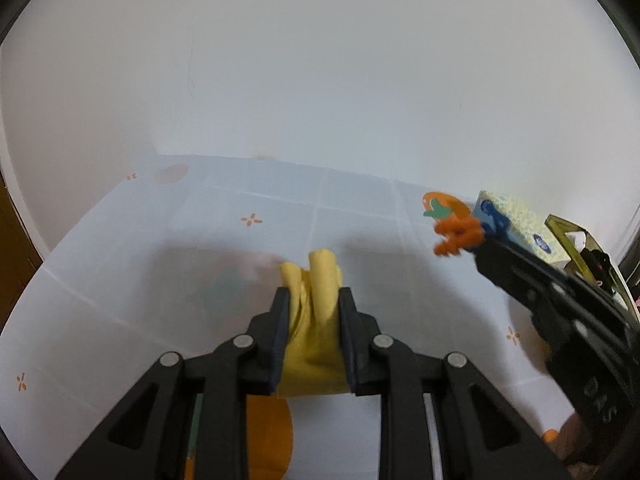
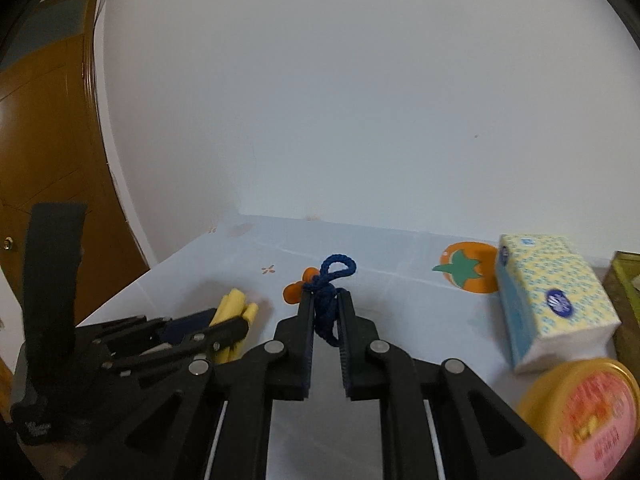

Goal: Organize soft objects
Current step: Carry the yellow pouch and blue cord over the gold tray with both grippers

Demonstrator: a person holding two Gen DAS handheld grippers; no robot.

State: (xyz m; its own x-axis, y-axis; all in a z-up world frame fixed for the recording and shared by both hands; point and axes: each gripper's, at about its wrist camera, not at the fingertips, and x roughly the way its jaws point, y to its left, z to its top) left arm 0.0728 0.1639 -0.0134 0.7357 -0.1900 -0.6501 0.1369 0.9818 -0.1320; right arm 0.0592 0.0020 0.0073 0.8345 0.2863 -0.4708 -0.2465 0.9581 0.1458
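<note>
In the left wrist view my left gripper is shut on a folded yellow cloth, whose rolled edges stick out past the fingertips above the table. At the right of that view my right gripper reaches in with a knotted cord of orange and blue at its tip. The right wrist view shows the right gripper shut on the blue cord; a loop stands above the fingertips and an orange part shows behind. Low at the left there, the left gripper holds the yellow cloth.
A pale tablecloth with orange fruit prints covers the table, which ends at a white wall. A patterned tissue box lies at the right, a round yellow-rimmed tub in front of it, a green tin behind. A brown door stands left.
</note>
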